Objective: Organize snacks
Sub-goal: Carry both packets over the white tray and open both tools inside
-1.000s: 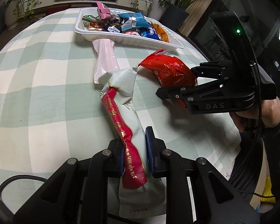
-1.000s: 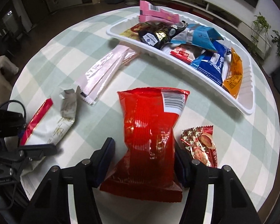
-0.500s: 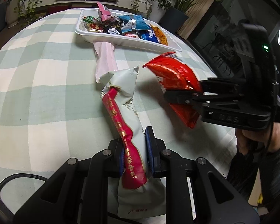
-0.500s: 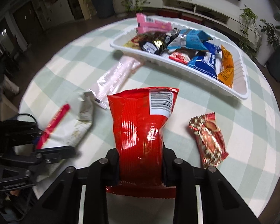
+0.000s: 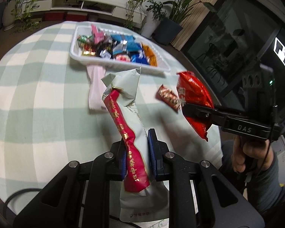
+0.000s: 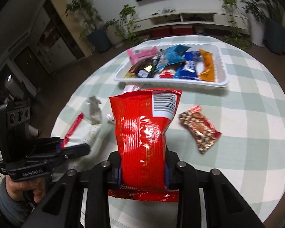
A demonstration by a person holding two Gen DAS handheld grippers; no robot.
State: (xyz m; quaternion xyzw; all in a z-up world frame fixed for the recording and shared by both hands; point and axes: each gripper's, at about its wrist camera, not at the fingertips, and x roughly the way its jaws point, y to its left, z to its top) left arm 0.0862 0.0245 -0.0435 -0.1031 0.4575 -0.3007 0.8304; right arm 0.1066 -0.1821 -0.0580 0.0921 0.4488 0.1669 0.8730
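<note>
My left gripper (image 5: 136, 152) is shut on a long white packet with a red stripe (image 5: 127, 125), lifted off the checked tablecloth with its top end pointing toward the tray. My right gripper (image 6: 143, 169) is shut on a red chip bag (image 6: 142, 133), held upright above the table with the barcode on top. In the left wrist view the red bag (image 5: 194, 102) hangs at the right in the right gripper (image 5: 191, 112). In the right wrist view, the left gripper (image 6: 81, 148) with the white packet (image 6: 93, 131) is at the left. A white tray (image 6: 171, 82) full of several snacks stands at the far side.
A small red-and-gold packet (image 6: 199, 129) lies on the cloth right of the red bag. A pale pink packet (image 5: 96, 87) lies just in front of the tray (image 5: 123, 67). The round table's edge curves on all sides. A person's hand (image 5: 245, 155) grips the right handle.
The right gripper closed on the red bag and raised it off the table, showing the small red-and-gold packet beside it. The left gripper rose with the white packet.
</note>
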